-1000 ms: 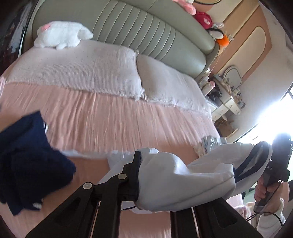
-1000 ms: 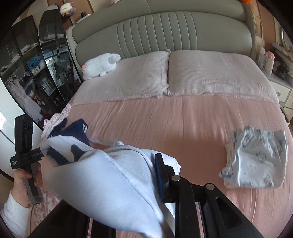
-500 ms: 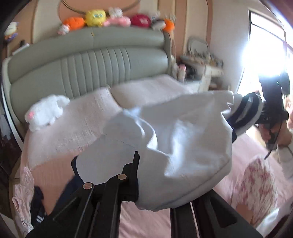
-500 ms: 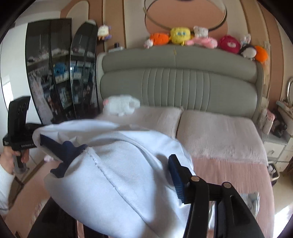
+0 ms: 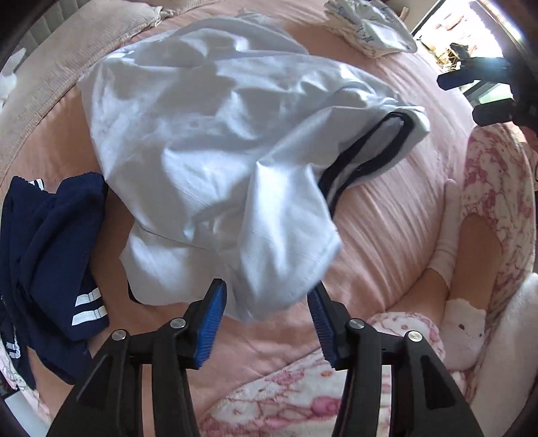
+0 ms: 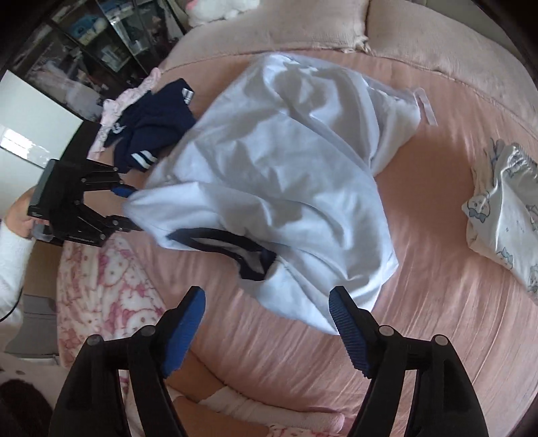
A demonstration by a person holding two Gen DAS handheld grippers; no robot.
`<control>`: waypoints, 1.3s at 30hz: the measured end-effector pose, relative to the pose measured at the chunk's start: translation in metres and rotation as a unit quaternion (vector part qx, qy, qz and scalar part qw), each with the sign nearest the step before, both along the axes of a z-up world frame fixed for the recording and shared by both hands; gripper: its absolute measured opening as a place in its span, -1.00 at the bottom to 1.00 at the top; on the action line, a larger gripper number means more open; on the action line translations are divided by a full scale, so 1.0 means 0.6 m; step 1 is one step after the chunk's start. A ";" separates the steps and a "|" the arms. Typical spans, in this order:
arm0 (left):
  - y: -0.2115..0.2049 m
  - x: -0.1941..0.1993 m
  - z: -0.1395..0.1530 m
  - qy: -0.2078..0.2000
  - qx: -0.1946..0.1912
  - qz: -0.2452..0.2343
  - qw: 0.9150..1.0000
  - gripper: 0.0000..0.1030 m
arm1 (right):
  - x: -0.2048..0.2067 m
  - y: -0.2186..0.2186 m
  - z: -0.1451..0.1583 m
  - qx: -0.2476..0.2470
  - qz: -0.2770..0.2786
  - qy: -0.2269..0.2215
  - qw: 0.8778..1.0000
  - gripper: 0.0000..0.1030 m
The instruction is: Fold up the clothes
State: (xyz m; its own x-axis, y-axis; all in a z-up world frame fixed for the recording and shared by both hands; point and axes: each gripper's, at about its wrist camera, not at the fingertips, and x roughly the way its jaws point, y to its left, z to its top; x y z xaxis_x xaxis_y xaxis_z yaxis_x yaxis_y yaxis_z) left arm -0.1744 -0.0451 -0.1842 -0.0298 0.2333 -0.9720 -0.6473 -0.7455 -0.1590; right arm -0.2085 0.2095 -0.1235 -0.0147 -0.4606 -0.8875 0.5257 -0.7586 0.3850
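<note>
White T-shirt (image 5: 215, 134) with a navy-trimmed neckline (image 5: 363, 158), lying crumpled on the pink bedspread (image 5: 386, 228) — a light, limp knit that will sag and bunch wherever it is not supported, so it is best taken by firm seamed edges, likely the shoulder seams either side of the collar or the two hem corners, rather than by loose mid-panel cloth. Left gripper (image 5: 265, 312): jaws have just been opening and stand apart, a fold of the shirt between them but the blue pads not pressing on it. Right gripper (image 6: 267, 319): jaws likewise just opened, wide, a sleeve edge lying between them ungripped. Beside the shirt lie a navy garment (image 5: 43, 235) with white stripes and, well apart, a folded printed garment (image 6: 504, 215) — pillows (image 6: 302, 27) beyond.
</note>
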 end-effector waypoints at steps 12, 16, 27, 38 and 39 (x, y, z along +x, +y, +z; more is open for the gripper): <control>0.106 -0.140 -0.115 -0.033 -0.048 0.080 0.995 -0.07 | -0.051 -0.093 -0.200 0.143 -0.032 -0.046 0.988 0.35; 0.149 -0.072 -0.150 -0.088 -0.060 -0.026 0.994 -0.07 | -0.004 -0.109 -0.171 0.120 0.040 -0.059 0.990 0.48; 0.024 -0.167 -0.060 0.102 0.001 0.127 0.987 -0.07 | -0.100 -0.029 -0.163 0.139 -0.186 0.042 0.972 0.47; -0.283 -0.252 -0.099 0.141 -0.205 0.330 0.911 -0.20 | -0.118 0.092 -0.150 0.051 -0.279 0.006 0.959 0.48; -0.326 -0.250 -0.087 0.145 -0.230 0.361 0.892 -0.20 | -0.120 0.089 -0.146 0.060 -0.272 0.016 0.960 0.48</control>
State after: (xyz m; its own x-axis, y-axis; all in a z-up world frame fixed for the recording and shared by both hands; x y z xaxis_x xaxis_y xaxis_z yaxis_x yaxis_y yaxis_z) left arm -0.3245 -0.2409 -0.2366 -0.2770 -0.3693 -0.8871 0.0640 -0.9282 0.3664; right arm -0.2807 0.2627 -0.2113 -0.2521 -0.2720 -0.9287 0.0495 -0.9620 0.2683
